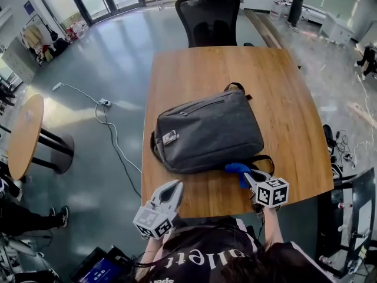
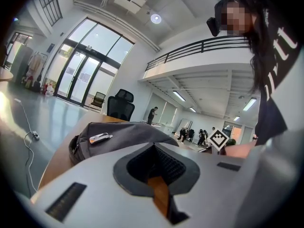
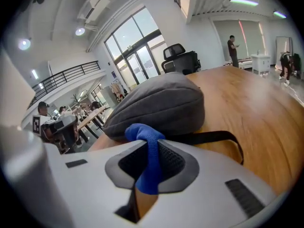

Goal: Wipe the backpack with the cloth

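A grey backpack (image 1: 209, 131) lies flat in the middle of the wooden table (image 1: 288, 99), its black strap (image 1: 262, 158) trailing toward the near edge. My right gripper (image 1: 248, 175) is shut on a blue cloth (image 1: 237, 170) just off the bag's near right corner. In the right gripper view the cloth (image 3: 148, 151) is pinched between the jaws, with the backpack (image 3: 161, 103) close ahead. My left gripper (image 1: 174, 186) hovers at the near table edge, left of the bag, shut with nothing in it. The left gripper view shows the backpack (image 2: 118, 133) in front.
A black office chair (image 1: 209, 13) stands at the table's far end. A round side table (image 1: 23, 134) and a cable with a power strip (image 1: 105, 102) are on the floor to the left. People stand far back in the room.
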`<state>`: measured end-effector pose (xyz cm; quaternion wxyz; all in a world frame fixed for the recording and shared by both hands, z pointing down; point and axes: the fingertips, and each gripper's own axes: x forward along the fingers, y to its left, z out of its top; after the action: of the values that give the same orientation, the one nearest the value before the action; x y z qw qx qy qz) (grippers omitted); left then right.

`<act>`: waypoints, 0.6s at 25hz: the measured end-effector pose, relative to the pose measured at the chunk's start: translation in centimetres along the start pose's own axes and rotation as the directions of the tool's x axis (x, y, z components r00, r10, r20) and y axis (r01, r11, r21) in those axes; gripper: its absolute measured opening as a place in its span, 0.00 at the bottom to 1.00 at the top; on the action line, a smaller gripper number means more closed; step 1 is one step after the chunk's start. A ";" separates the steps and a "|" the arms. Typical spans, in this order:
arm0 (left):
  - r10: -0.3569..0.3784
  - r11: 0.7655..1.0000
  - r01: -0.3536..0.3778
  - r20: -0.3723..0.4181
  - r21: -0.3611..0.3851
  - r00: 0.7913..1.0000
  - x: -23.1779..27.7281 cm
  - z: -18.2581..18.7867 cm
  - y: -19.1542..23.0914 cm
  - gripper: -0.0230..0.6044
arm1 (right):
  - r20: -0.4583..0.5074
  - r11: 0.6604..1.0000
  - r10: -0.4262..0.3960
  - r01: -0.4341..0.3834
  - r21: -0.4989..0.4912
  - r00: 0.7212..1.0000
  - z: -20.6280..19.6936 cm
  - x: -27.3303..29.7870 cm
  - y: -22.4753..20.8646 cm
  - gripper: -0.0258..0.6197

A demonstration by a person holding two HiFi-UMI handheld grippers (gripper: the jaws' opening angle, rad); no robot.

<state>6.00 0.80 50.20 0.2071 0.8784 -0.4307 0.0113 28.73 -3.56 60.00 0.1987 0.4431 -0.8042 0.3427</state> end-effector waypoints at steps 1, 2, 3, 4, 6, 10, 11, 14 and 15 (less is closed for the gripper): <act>-0.007 1.000 0.007 -0.006 0.002 1.000 0.4 0.0 -0.1 0.03 | 0.006 1.000 -0.016 0.016 0.011 1.000 0.1 -0.4 -0.9 0.13; -0.014 1.000 0.014 -0.011 0.003 1.000 0.7 -0.1 -0.3 0.03 | 0.012 0.999 -0.033 0.033 0.023 0.999 0.1 -0.9 -1.8 0.14; -0.019 1.000 0.019 -0.015 0.003 1.000 1.0 -0.1 -0.4 0.03 | 0.016 0.998 -0.051 0.050 0.034 0.999 0.0 -1.3 -2.7 0.13; -0.022 1.000 0.022 -0.015 0.003 1.000 1.3 0.0 -0.4 0.03 | 0.020 0.997 -0.068 0.067 0.045 0.997 0.0 -1.8 -3.6 0.14; -0.017 1.000 0.017 -0.004 0.003 1.000 1.7 0.6 -0.5 0.03 | 0.030 0.993 -0.104 0.102 0.066 0.994 0.1 -2.8 -5.3 0.13; -0.018 1.000 0.018 -0.006 0.001 1.000 2.3 0.8 -0.5 0.03 | 0.049 0.981 -0.168 0.162 0.109 0.985 0.2 -4.7 -8.4 0.14; -0.019 1.000 0.019 -0.010 0.000 1.000 2.5 0.7 -0.6 0.03 | 0.051 0.978 -0.180 0.173 0.116 0.982 0.2 -5.1 -9.0 0.14; -0.020 1.000 0.020 -0.017 -0.002 1.000 2.9 0.6 -0.5 0.03 | 0.049 0.971 -0.212 0.205 0.125 0.976 0.2 -6.1 -10.5 0.14; -0.018 1.000 0.018 -0.017 -0.003 1.000 3.0 0.6 -0.4 0.03 | 0.048 0.968 -0.222 0.215 0.129 0.974 0.1 -6.4 -10.9 0.14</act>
<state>8.09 -1.42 50.07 0.2119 0.8818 -0.4210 0.0162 41.38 -3.97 60.07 0.1827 0.5509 -0.7335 0.3537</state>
